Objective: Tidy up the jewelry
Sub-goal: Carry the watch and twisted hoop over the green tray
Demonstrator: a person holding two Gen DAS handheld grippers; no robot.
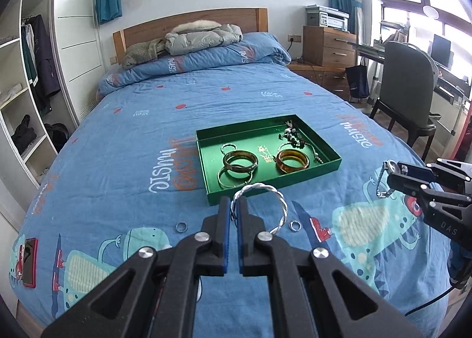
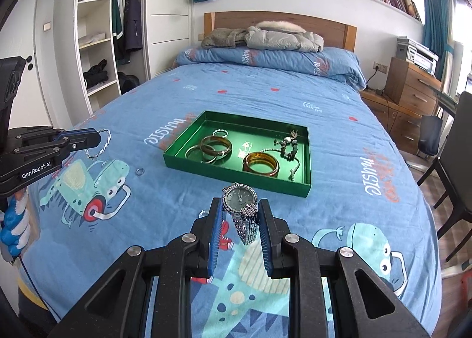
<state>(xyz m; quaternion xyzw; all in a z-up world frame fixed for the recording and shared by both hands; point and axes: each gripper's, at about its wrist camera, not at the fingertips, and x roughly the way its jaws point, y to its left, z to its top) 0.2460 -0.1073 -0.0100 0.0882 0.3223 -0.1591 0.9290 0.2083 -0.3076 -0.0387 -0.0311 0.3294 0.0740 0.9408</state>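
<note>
- While raised above the bed (image 1: 132, 137), left tongs (image 1: 235, 208) pinching a twisted silver bangle (image 1: 265, 202), near the green tray (image 1: 312, 174).
- Right tongs (image 2: 239, 214) clamped on a silver watch (image 2: 240, 199) by its band.
- Inside the tray: bangles (image 2: 214, 146), beaded bracelet (image 2: 287, 146).
- On the bed: two small rings (image 1: 181, 227).

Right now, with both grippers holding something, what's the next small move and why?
Probably carry the left hand-held gripper forward over the green tray and release the twisted silver bangle there. It's pinched just short of the tray's near wall, closer than the watch in the right hand-held gripper.
</note>
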